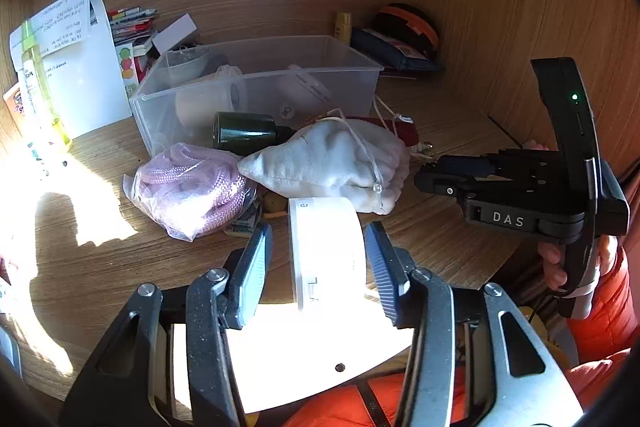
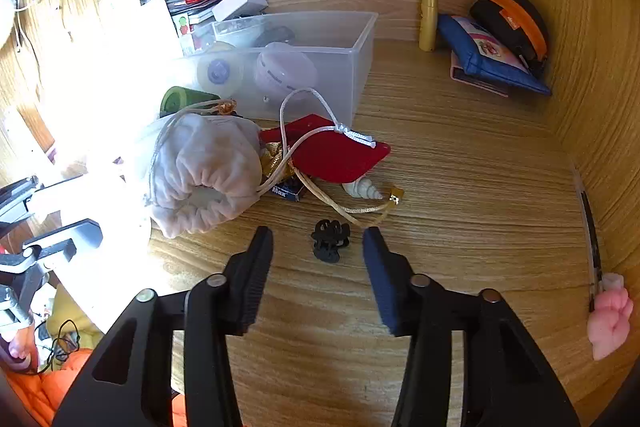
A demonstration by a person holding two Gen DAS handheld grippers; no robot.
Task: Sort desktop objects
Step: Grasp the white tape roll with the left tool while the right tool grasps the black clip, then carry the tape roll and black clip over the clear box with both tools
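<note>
Left claw (image 1: 318,259) has a white jar (image 1: 326,251) sitting between its pads, and honestly I can't tell if they're pressing on it or just flanking it; there looks to be a sliver of gap on the left side. Right claw (image 2: 318,247) stands apart, with a little black hair clip (image 2: 330,241) lying on the desk (image 2: 460,187) between the tips, untouched.

My worry on the left: the jar is round and smooth, so a grab near its edge could squirt it out toward the bagged pink rope (image 1: 192,187) or the white drawstring pouch (image 1: 332,163) just behind. On the right, the clip is tiny and flat-ish, and I'd guess the pads could skid over it or flick it away. A gold cord (image 2: 352,209) trails right past the right tip, so it might get pinched along too.

Clutter-wise, the clear bin (image 1: 256,87) sits behind the pile, already holding some stuff, with a dark green bottle (image 1: 244,133) lying against its front. A red card (image 2: 336,151), a seashell (image 2: 362,191) and a small blue box (image 2: 288,193) crowd the path to it.
</note>
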